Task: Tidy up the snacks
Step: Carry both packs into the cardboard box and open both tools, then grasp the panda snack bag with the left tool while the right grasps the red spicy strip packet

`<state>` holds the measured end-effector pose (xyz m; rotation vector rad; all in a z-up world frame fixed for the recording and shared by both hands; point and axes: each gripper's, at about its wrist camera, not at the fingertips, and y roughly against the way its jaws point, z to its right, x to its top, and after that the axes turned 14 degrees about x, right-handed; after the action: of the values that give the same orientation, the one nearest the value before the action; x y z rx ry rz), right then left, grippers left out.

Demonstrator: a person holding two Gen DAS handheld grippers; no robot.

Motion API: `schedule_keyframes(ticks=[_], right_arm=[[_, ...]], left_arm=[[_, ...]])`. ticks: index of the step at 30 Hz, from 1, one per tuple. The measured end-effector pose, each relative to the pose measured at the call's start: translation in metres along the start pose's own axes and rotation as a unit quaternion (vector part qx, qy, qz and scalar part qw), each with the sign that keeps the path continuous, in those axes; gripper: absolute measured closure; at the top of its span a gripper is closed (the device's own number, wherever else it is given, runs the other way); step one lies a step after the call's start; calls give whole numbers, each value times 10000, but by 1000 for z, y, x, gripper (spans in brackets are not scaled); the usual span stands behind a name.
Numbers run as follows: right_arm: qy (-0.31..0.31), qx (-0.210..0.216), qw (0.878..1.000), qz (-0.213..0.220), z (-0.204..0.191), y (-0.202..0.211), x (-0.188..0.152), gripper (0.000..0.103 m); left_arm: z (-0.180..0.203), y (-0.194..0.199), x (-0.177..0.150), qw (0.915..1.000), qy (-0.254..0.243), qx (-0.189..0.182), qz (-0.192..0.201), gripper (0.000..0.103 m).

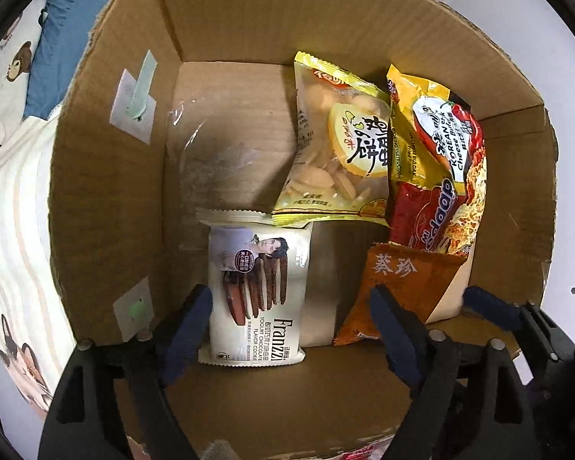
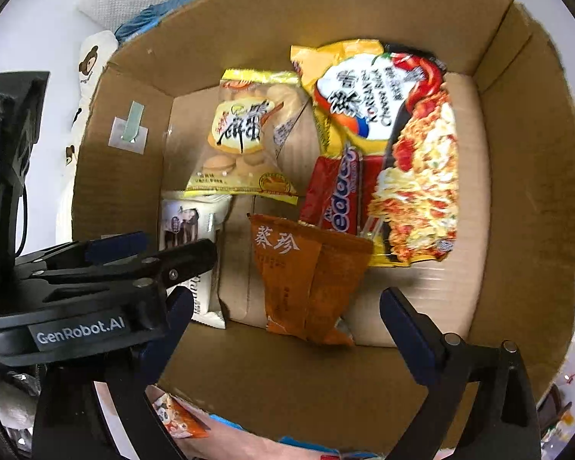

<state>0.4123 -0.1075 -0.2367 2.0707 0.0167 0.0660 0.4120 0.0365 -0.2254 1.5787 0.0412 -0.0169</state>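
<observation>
Lying on the floor of the cardboard box (image 1: 107, 176), the snacks crowd its right half: a white Franzzi cookie pack (image 1: 255, 295) near the front, an orange packet (image 1: 396, 287) beside it, a yellow biscuit bag (image 1: 337, 145) behind, and a Korean cheese noodle pack (image 1: 446, 161) overlapping a red wrapper (image 1: 421, 211) whose name is only partly readable. The orange packet's lower edge is hidden behind a dark finger, and its small print is too blurred to read. The left gripper (image 1: 291, 329) stands released, its fingers straddling the cookie pack without seeming to press it. The right gripper (image 2: 285, 318) is also spread wide, with the orange packet (image 2: 303, 280) lying loose between the fingers. Outside the box, bear-print bedding (image 1: 11, 73) is cut off at the frame's edge.
</observation>
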Motion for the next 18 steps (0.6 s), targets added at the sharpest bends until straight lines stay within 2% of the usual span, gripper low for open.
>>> schedule_keyframes(ticks=[5,10,18], right_arm=[[-1,-86,9997,236,1,20,-10,3],[99,-315,9968,730,-3,47,-27,3],[268,-349,9868,1557,-22,95,-67,4]], left_arm=[[-6,18,-12,9995,55,148,285,19],[-9,48,-37,9966,96,256,783,19],[-12,113,-74,9814,144,552,1830,19]])
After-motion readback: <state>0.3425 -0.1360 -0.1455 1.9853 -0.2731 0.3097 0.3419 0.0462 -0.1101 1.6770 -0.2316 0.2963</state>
